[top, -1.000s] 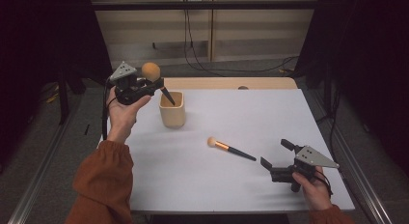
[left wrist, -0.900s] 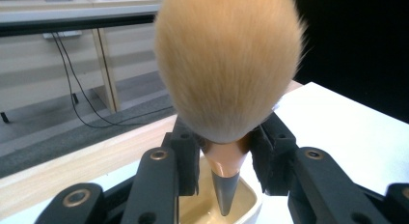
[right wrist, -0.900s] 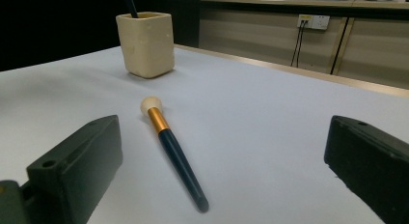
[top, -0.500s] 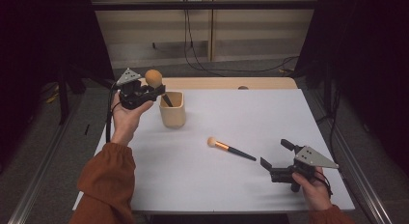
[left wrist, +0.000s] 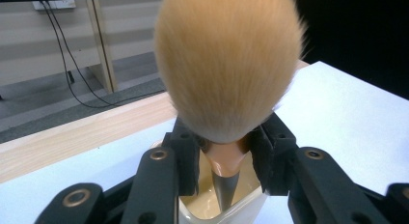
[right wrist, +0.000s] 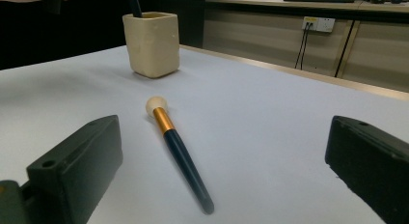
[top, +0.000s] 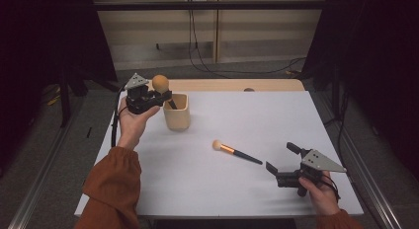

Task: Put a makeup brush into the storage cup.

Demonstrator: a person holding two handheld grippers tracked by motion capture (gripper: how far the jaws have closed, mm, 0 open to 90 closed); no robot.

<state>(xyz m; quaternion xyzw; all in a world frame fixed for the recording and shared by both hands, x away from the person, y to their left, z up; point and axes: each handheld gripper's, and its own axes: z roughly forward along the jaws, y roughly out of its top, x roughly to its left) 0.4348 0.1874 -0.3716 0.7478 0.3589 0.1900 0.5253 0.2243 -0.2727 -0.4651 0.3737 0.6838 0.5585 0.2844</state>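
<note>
A large brush with a fluffy tan head [top: 160, 83] stands upright, and my left gripper [top: 163, 96] is shut on its neck just below the head. Its dark handle tip reaches down into the beige square cup [top: 177, 118]. In the left gripper view the brush head [left wrist: 226, 64] looms over the pads [left wrist: 185, 159], with the cup [left wrist: 251, 207] underneath. A smaller brush [top: 236, 152] with a gold band and dark handle lies flat on the white table. My right gripper [top: 280, 156] rests open near the front right, pointing at this small brush [right wrist: 178, 147].
The white table top [top: 276, 115] has a wooden strip [top: 232, 85] along its far edge. In the right gripper view the cup [right wrist: 152, 43] stands beyond the small brush. Cables hang on the back wall, and dark floor surrounds the table.
My left hand has sunk a little with the large brush, bringing its handle deeper into the cup. The right gripper and the small brush have stayed put.
</note>
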